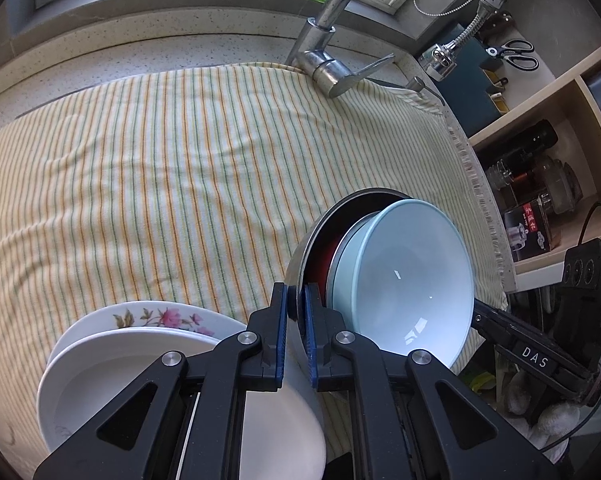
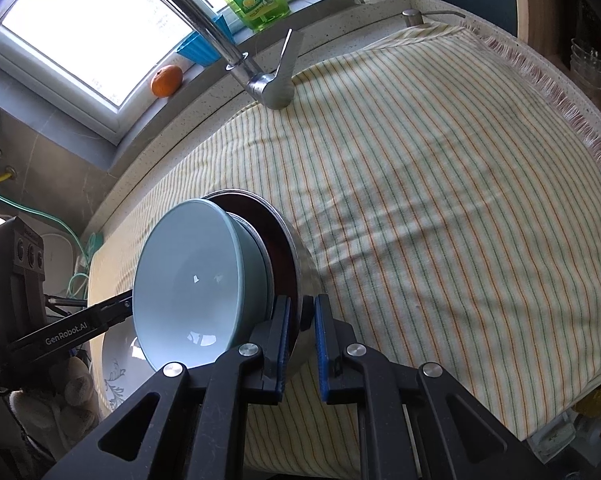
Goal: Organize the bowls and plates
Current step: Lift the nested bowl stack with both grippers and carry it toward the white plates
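Stack: I hold a steel bowl [image 1: 300, 256] with a red dish and a blue bowl [image 1: 404, 276] nested inside, tipped steeply above the striped cloth [image 1: 180, 168] on the bench.
Left claw [image 1: 296, 312]: clamped on the steel rim.
Right claw [image 2: 300, 320]: clamped on the opposite rim.
Plates [image 1: 140, 360]: stacked just beside, under my left claw.
Risk: I judge the blue bowl could slide out at this tilt, or the thin rim slip.

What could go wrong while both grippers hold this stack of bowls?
1. Both grippers pinch only the steel bowl's thin rim; it could slip.
2. The blue bowl sits loose and tilted inside, so it may slide out.
3. The white plates lie right below the left gripper and could be struck.
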